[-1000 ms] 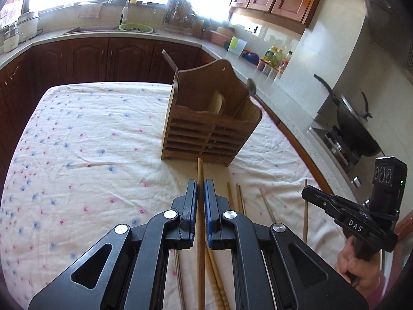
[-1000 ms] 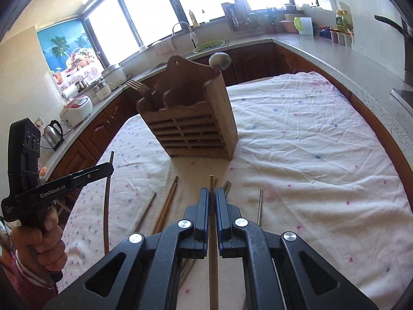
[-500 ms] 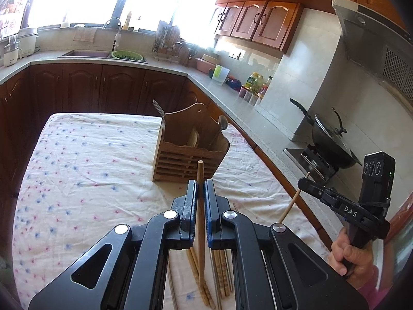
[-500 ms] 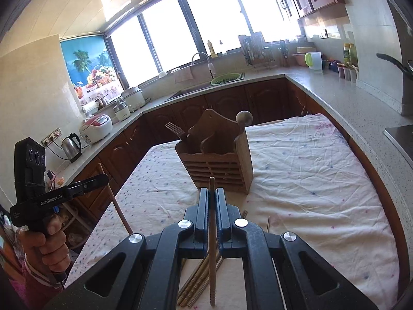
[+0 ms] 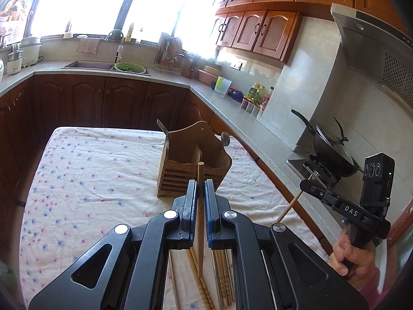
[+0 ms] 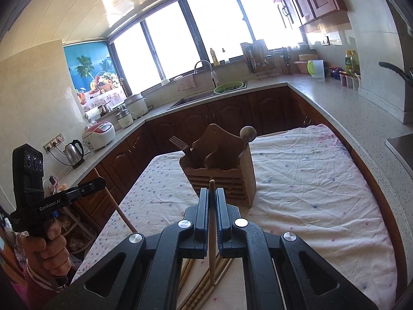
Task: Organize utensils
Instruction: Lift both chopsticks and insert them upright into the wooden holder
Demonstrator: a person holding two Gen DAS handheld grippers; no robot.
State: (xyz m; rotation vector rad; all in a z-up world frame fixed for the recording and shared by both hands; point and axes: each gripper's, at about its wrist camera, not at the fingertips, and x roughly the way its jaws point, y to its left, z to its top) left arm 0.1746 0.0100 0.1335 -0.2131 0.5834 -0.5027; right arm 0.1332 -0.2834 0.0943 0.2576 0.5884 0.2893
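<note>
A wooden utensil holder [image 5: 192,165] stands on the flowered tablecloth; it also shows in the right wrist view [image 6: 222,170], with a fork [image 6: 178,142] and a spoon [image 6: 247,134] in it. My left gripper [image 5: 200,186] is shut on a wooden chopstick [image 5: 200,206], held upright above the table. My right gripper [image 6: 211,193] is shut on another chopstick [image 6: 211,232], also raised. Each gripper shows in the other's view, the right [image 5: 309,186] and the left [image 6: 98,182]. Several loose chopsticks [image 5: 222,279] lie on the cloth beneath both.
The table [image 5: 90,180] has the flowered cloth over it. A counter [image 5: 258,126] runs along the right with bottles, and a stove with a wok [image 5: 333,155]. A sink [image 6: 206,95] and appliances stand at the back.
Both grippers have risen well above the table with their chopsticks, tilting the views up. The holder now looks smaller and farther below.
</note>
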